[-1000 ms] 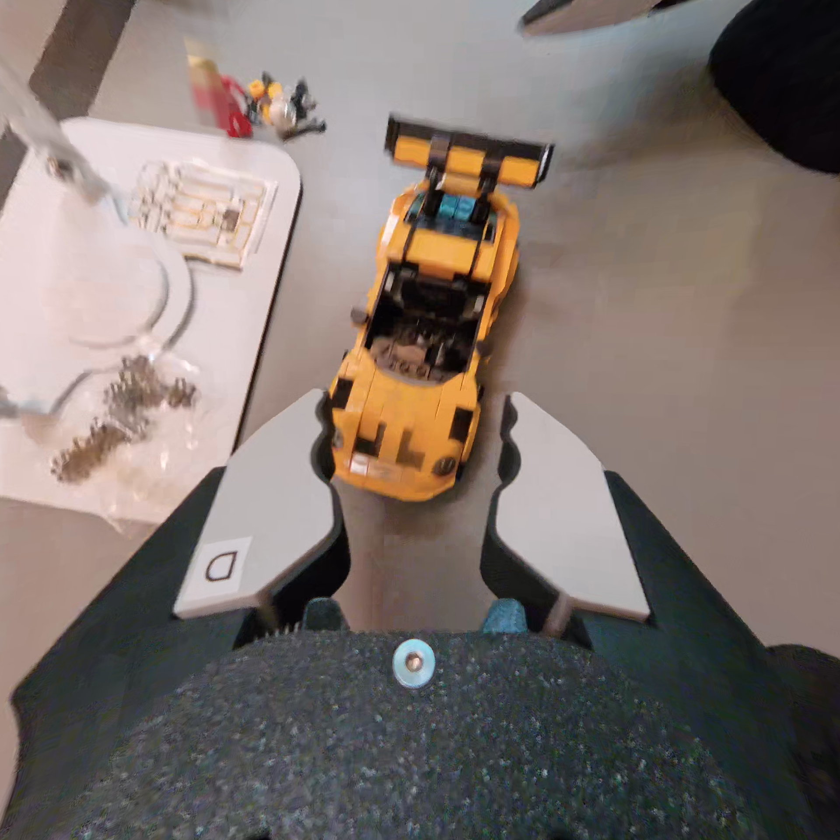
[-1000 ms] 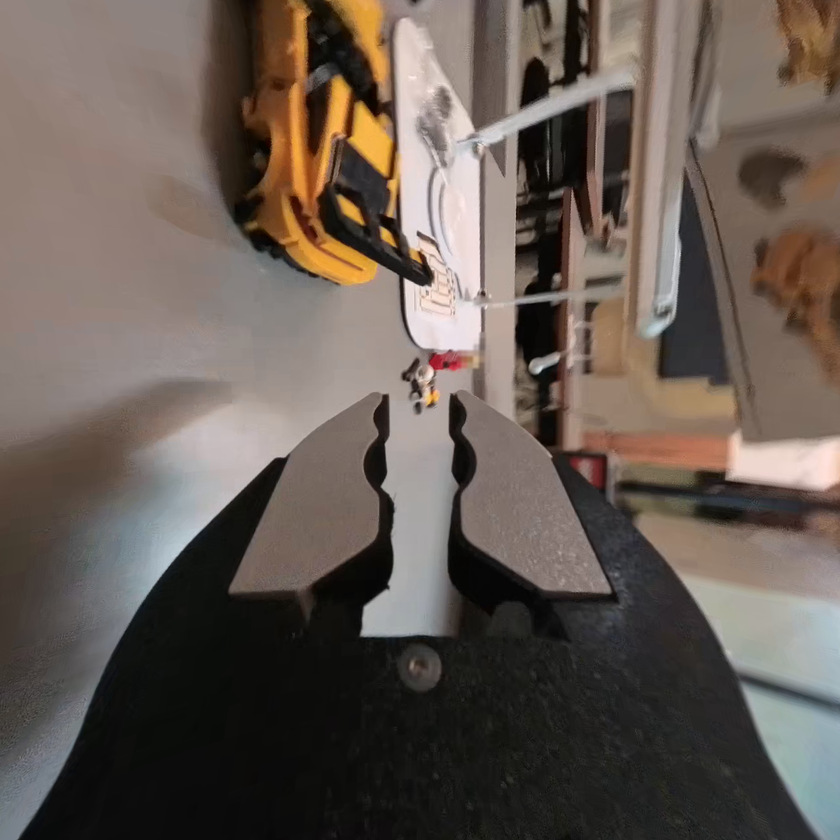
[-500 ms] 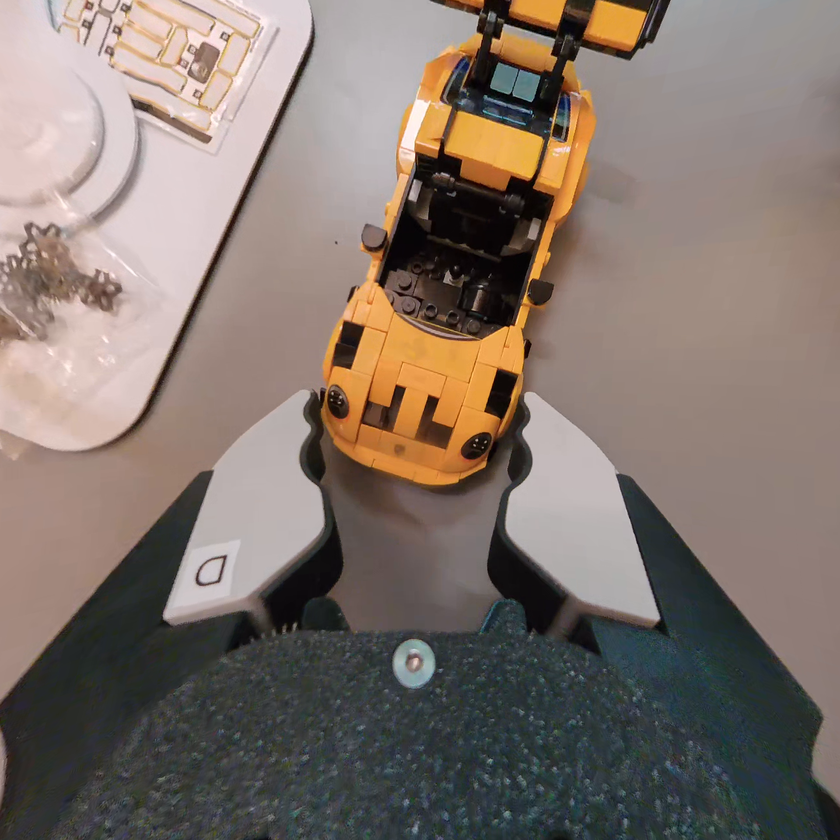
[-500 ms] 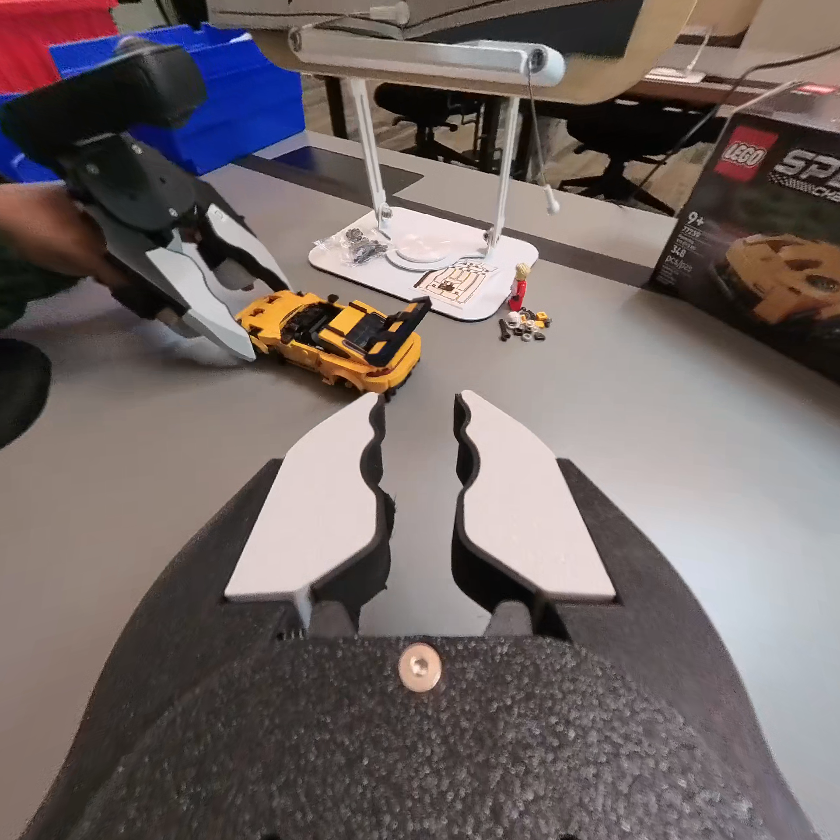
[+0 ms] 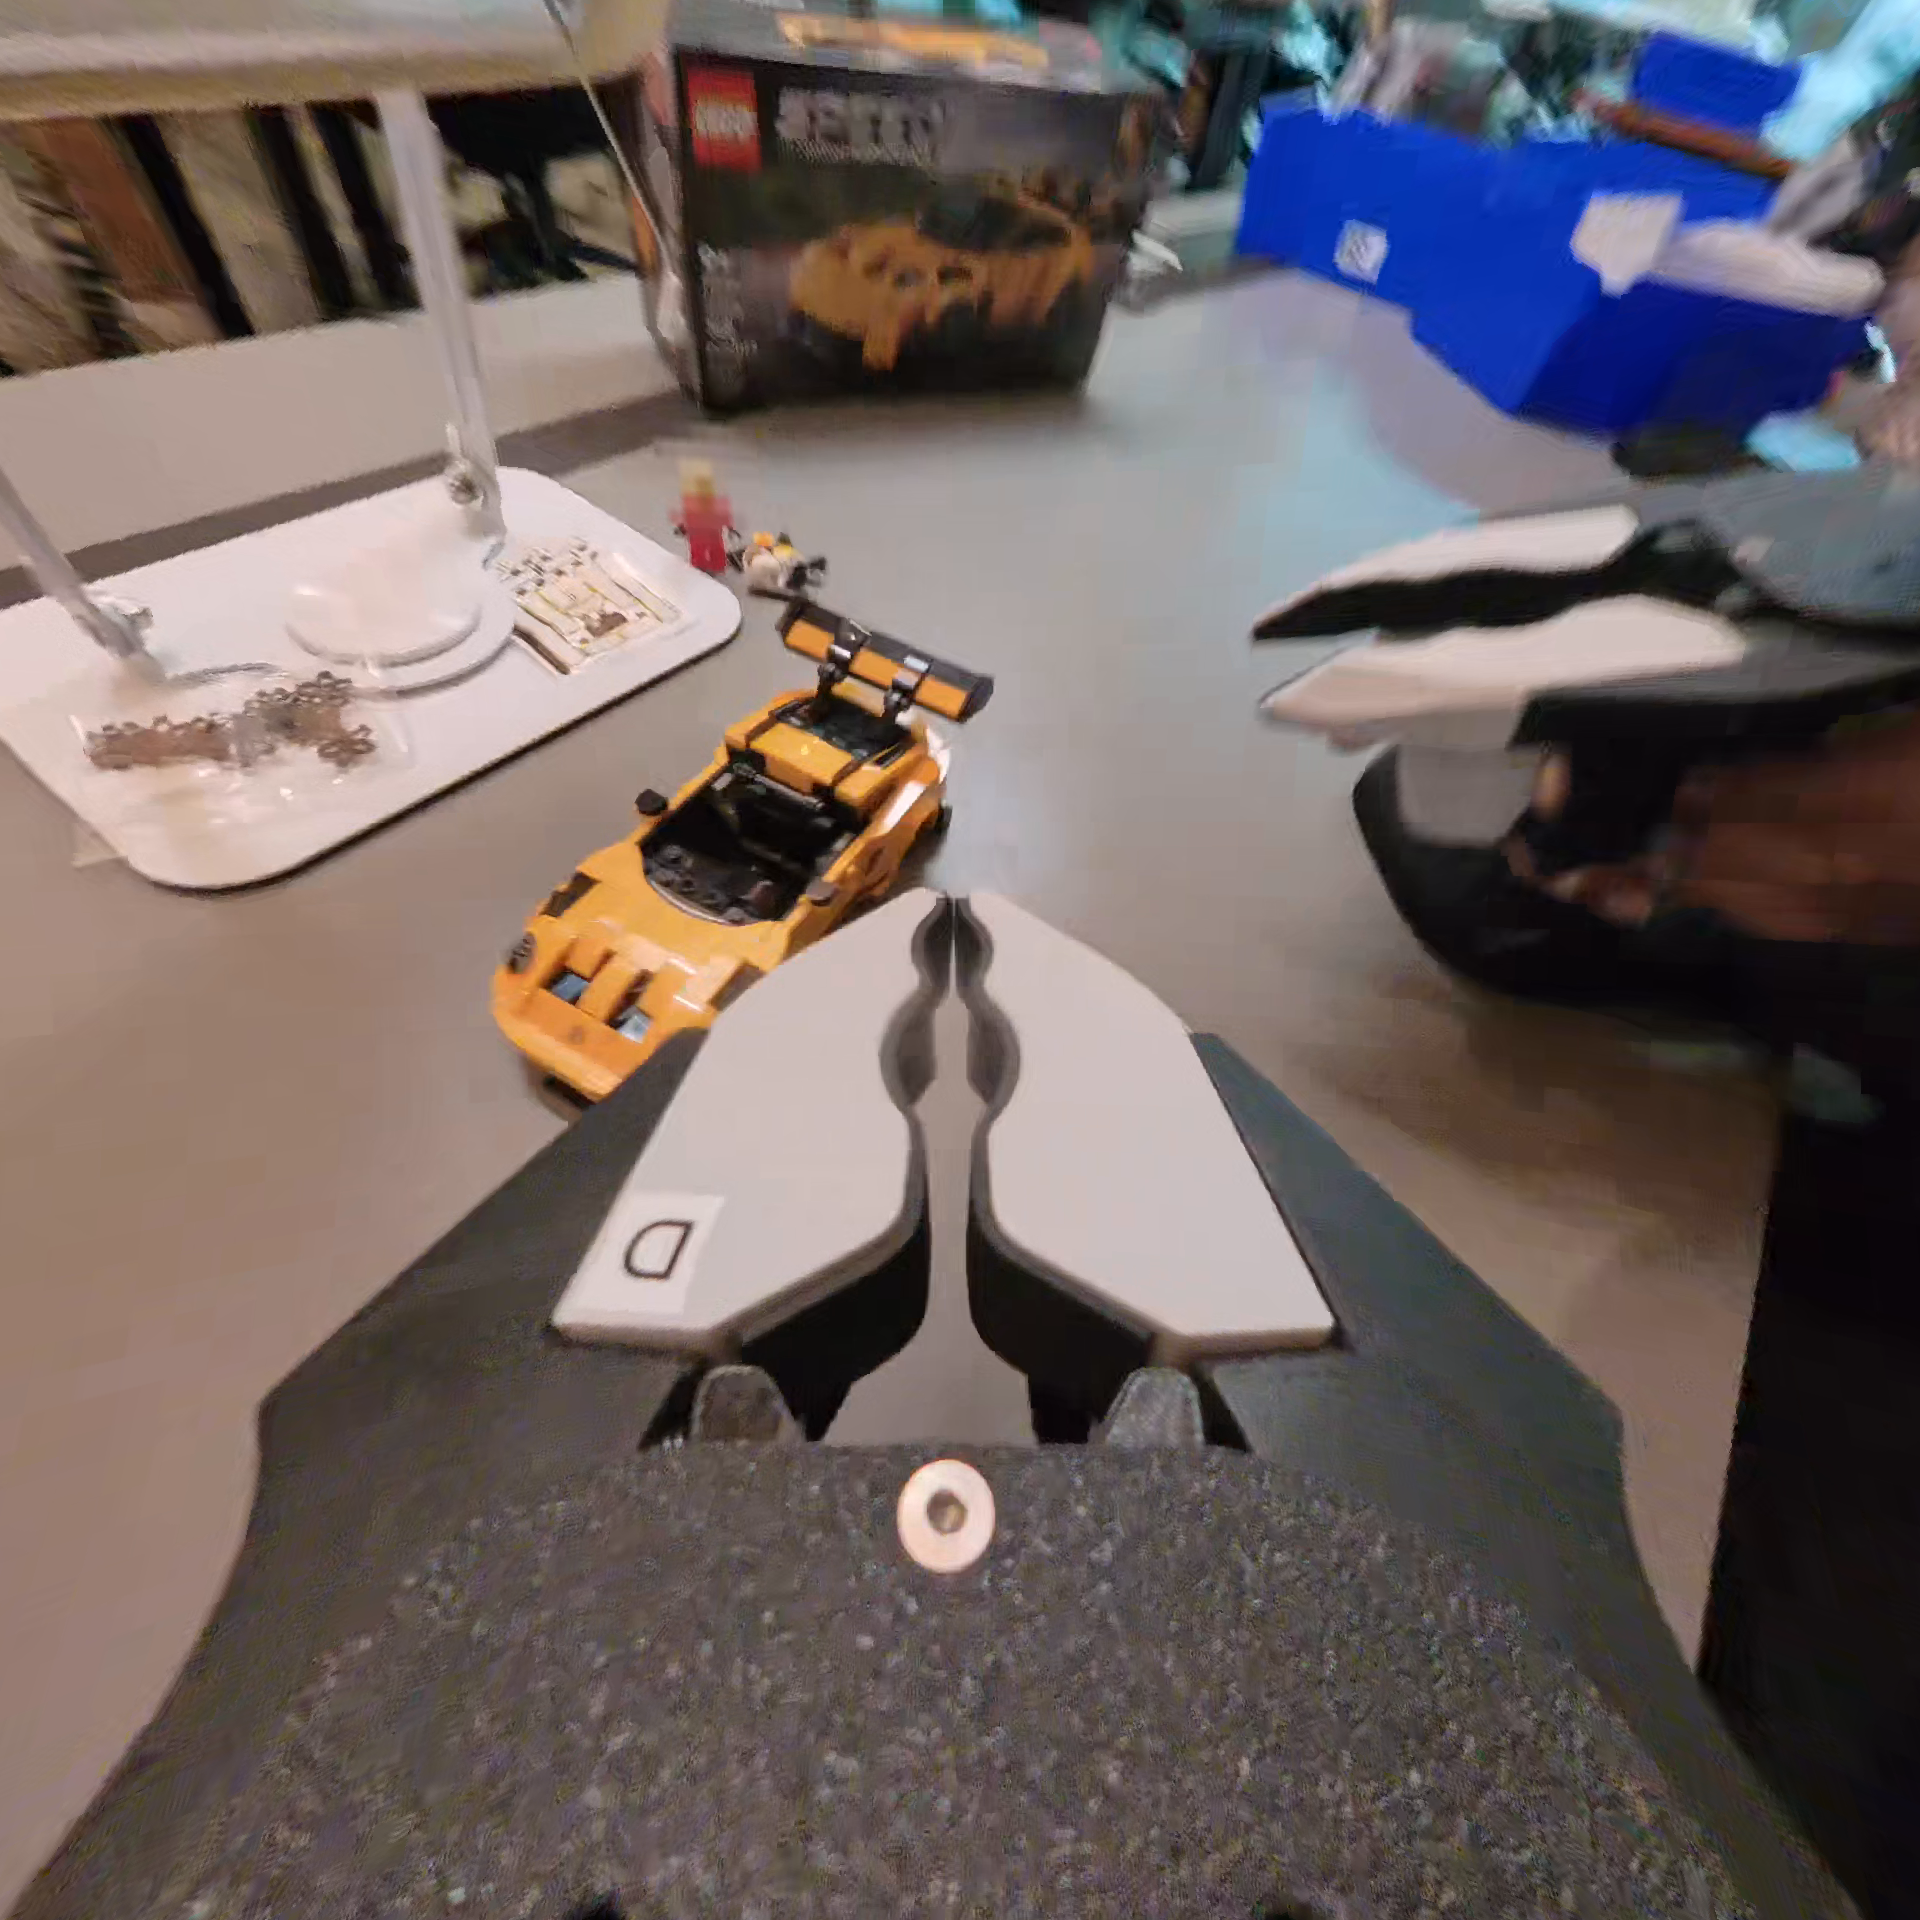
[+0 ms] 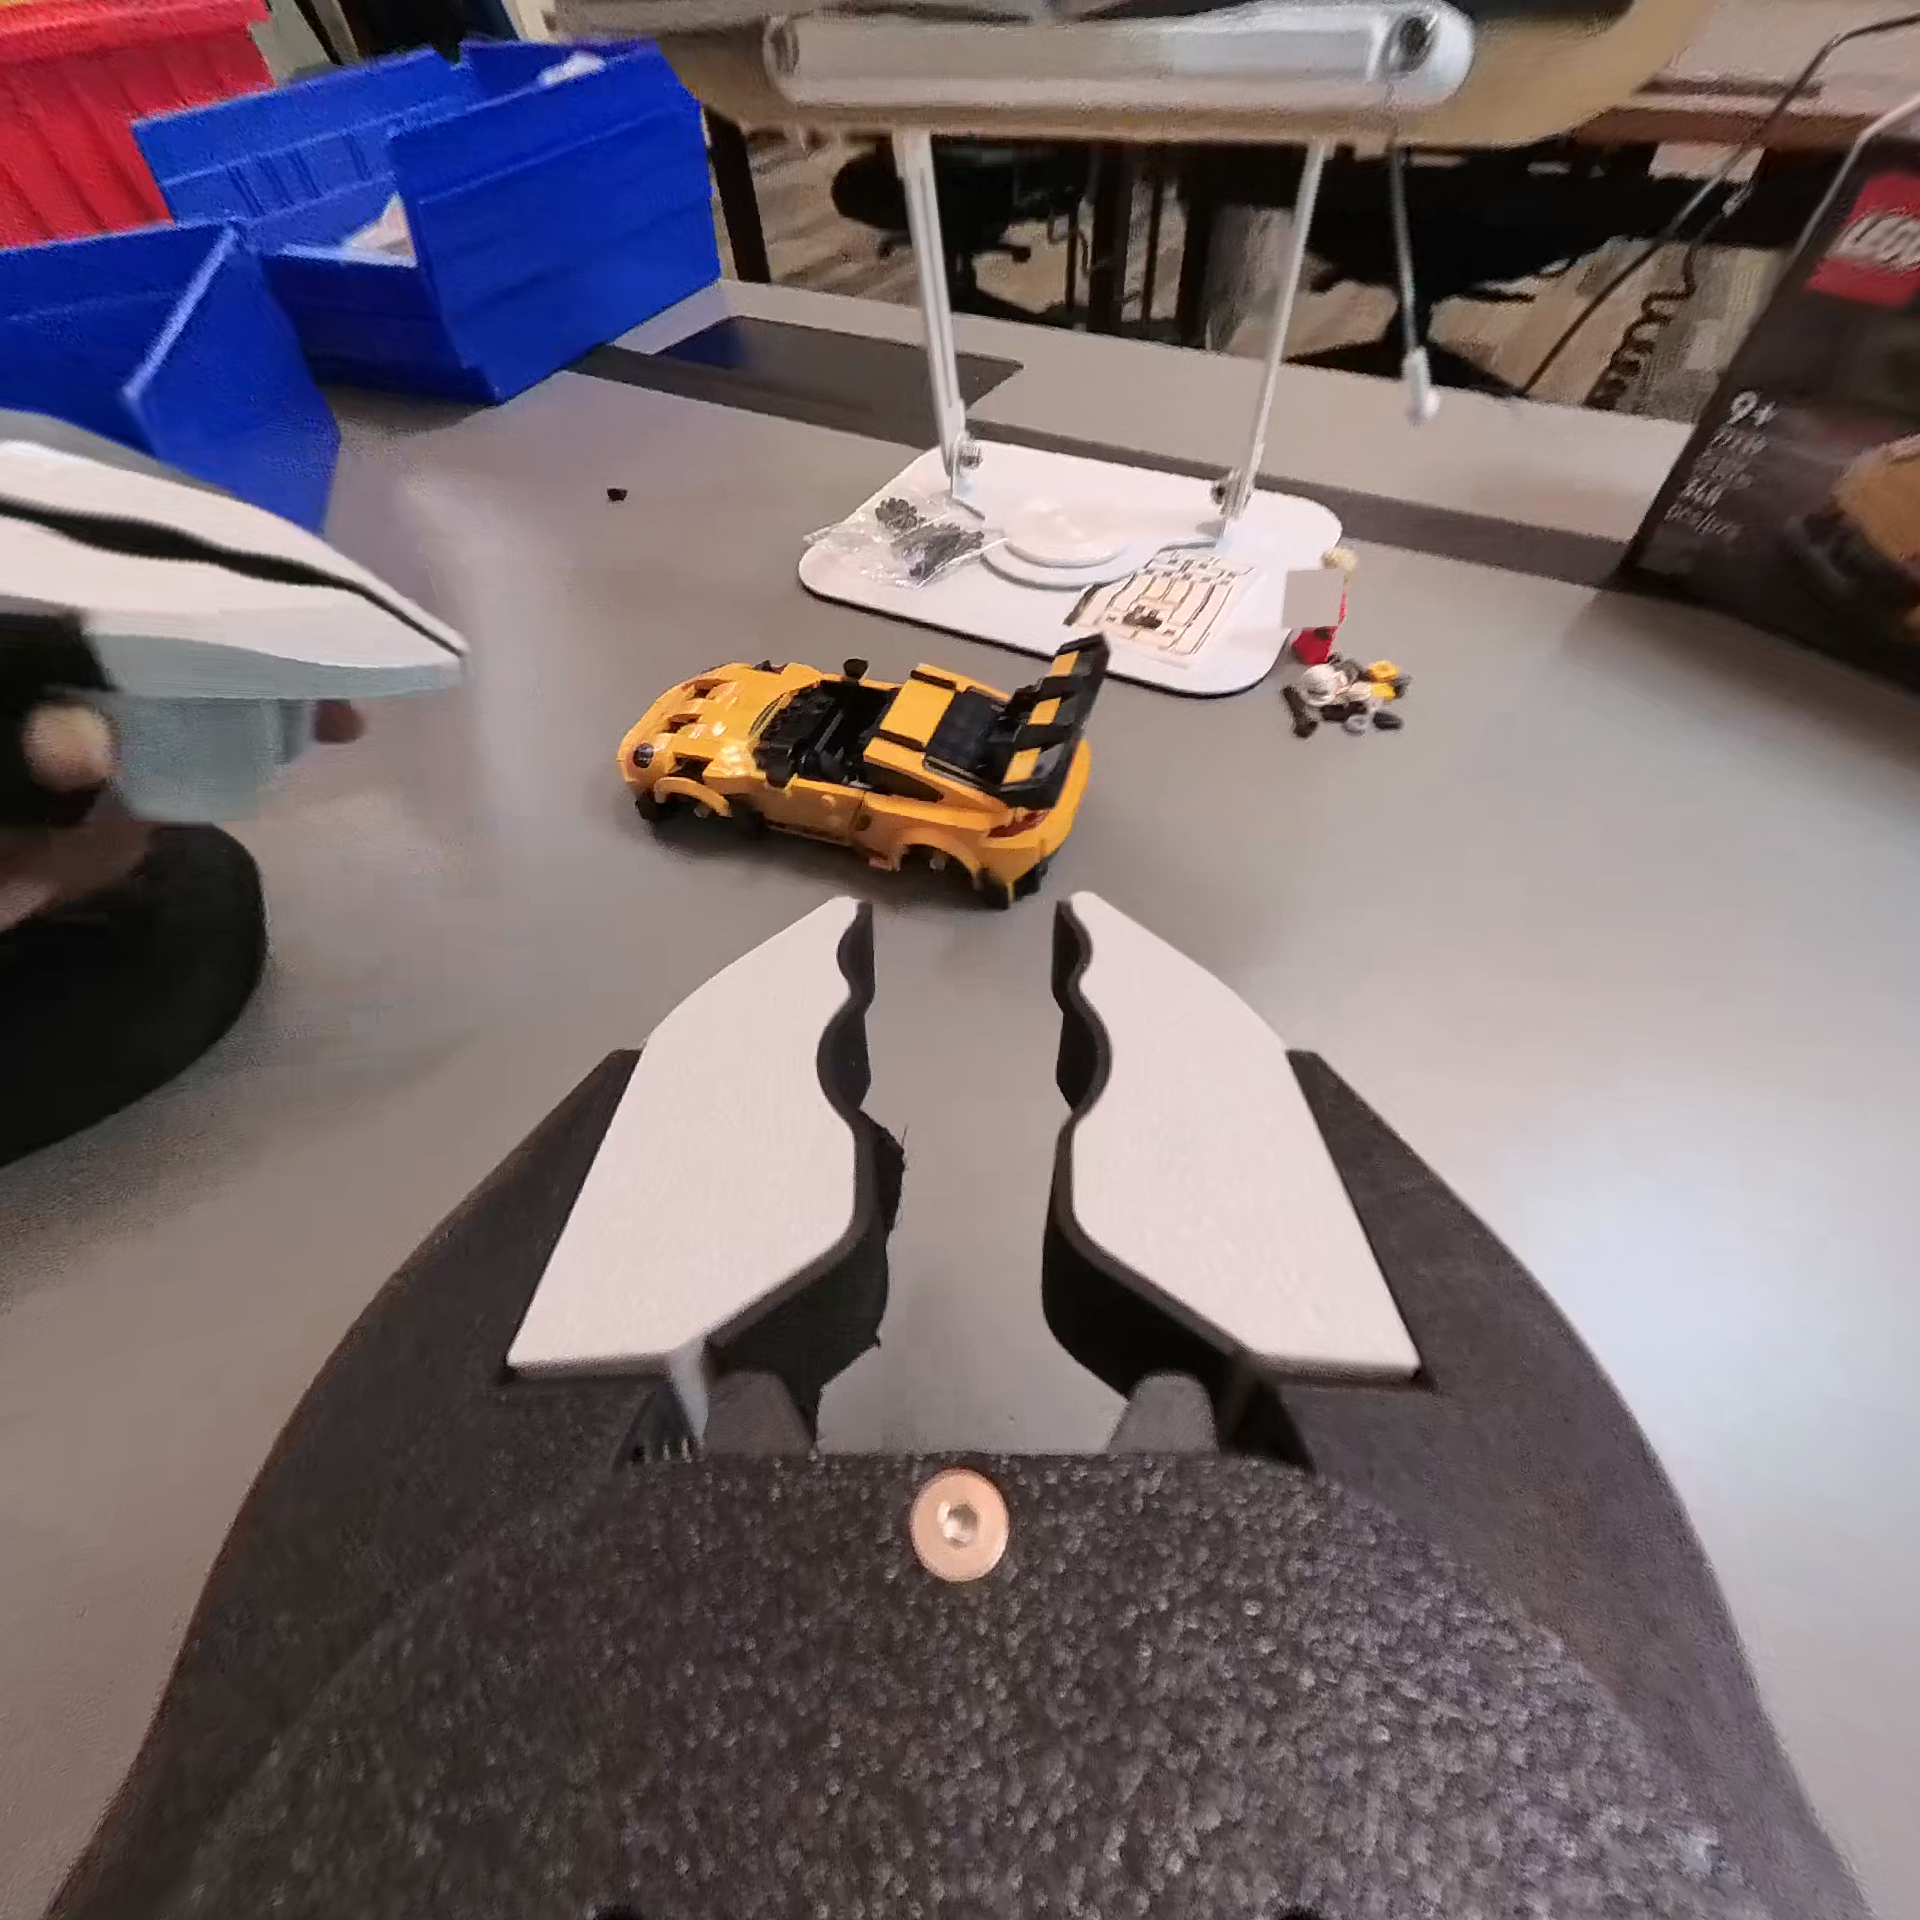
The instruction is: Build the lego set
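Observation:
The yellow and black lego car [image 5: 727,862] stands on the grey table with its roof off and its rear wing raised; it also shows in the right wrist view [image 6: 862,769]. My left gripper [image 5: 951,904] is shut and empty, just right of and nearer than the car; it shows at the left edge of the right wrist view [image 6: 208,613]. My right gripper [image 6: 961,914] is open and empty, a little short of the car's side; it shows at the right of the left wrist view [image 5: 1455,634]. A red minifigure [image 6: 1320,623] and loose small parts [image 6: 1345,696] lie behind the car.
A white stand base [image 6: 1278,530] behind the car holds a bag of small dark parts [image 6: 914,535] and a sticker sheet [image 6: 1164,603]. The lego box [image 5: 894,229] stands at the back. Blue bins [image 6: 416,208] line the table's far left. Left tips to right tips: about 12 centimeters.
My left gripper was open around the car's nose; it has pulled back, tilted up and shut on nothing. The car stays on the table. The right gripper stays open and has moved closer to the car.

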A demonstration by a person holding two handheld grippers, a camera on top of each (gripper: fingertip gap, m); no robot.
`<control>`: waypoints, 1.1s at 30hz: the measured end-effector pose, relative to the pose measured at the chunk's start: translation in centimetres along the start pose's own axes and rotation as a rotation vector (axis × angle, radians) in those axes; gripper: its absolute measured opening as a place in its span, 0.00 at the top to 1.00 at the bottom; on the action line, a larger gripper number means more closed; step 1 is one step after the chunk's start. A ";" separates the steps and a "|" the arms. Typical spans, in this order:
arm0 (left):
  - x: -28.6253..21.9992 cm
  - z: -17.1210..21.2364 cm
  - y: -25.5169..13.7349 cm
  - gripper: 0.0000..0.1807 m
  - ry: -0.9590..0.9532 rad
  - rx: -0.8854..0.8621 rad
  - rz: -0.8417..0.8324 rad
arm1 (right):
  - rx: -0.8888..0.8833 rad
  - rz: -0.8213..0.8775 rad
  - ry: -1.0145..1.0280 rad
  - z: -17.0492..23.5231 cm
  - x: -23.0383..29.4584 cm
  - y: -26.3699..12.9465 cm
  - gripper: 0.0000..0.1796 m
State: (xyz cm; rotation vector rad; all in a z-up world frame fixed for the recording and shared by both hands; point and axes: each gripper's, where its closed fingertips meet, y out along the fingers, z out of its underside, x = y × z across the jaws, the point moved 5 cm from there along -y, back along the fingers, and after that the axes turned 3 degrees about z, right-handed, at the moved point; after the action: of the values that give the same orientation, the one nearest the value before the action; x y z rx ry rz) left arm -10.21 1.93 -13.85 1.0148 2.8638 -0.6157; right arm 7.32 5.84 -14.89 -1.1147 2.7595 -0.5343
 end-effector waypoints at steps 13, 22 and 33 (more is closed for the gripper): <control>0.7 2.8 1.7 0.87 -0.031 0.078 -0.293 | -0.010 0.106 0.007 1.6 2.2 2.8 1.00; 7.9 2.7 5.4 0.41 0.179 0.320 0.070 | -0.014 0.100 0.018 1.9 1.5 2.8 0.97; 8.4 4.3 7.4 0.53 0.234 0.520 0.143 | -0.027 0.099 0.022 1.6 1.2 2.7 0.96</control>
State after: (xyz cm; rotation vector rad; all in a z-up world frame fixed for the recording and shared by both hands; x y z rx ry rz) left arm -12.65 10.59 -21.81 1.4228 2.8421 -1.3558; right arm 5.08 6.37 -17.33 -0.9772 2.8307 -0.5021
